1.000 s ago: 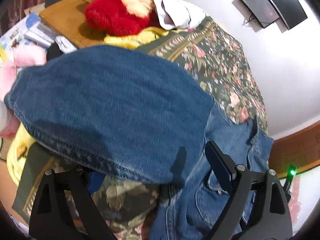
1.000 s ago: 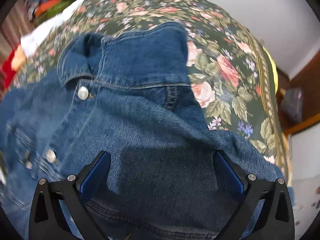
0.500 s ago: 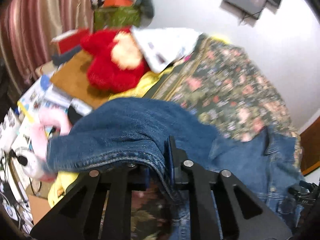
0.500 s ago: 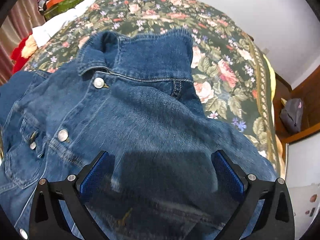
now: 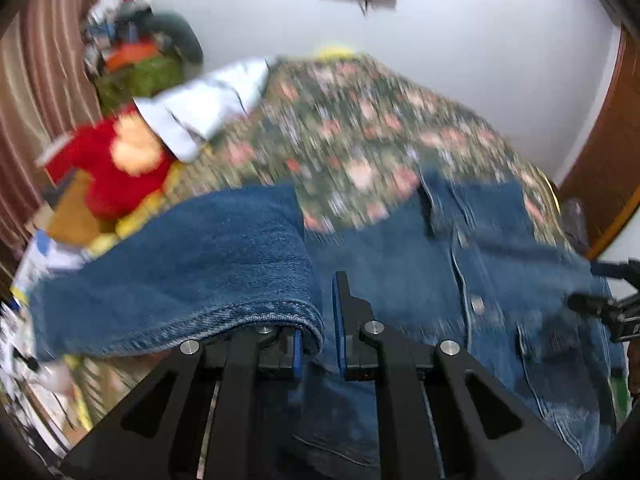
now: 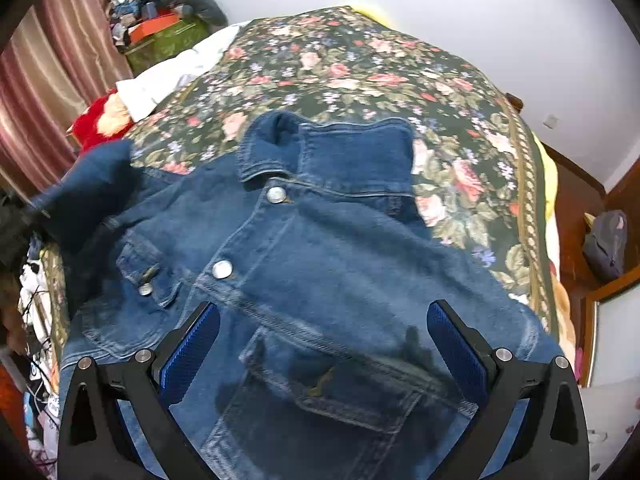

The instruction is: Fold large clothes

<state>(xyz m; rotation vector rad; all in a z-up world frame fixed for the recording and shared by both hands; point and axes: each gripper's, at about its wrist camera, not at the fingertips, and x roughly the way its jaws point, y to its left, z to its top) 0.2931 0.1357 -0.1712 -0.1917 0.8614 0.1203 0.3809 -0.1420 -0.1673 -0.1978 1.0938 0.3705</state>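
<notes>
A blue denim jacket lies front up, collar away from me, on a floral bedspread. My left gripper is shut on the stitched edge of the jacket's sleeve, which hangs lifted and folded over its left finger. In the right wrist view that raised sleeve bulges at the jacket's left side. My right gripper hovers open above the chest pocket, with nothing between its blue pads. It shows at the right edge of the left wrist view as the right gripper.
A red plush toy and a white cloth lie at the bed's far left. A pile of clutter stands by the striped curtain. A white wall runs behind the bed. Wooden furniture holding a bag is on the right.
The left gripper closed on the sleeve edge, rolled, and lifted it up and toward the jacket's body. The right gripper rose away from the jacket, staying open.
</notes>
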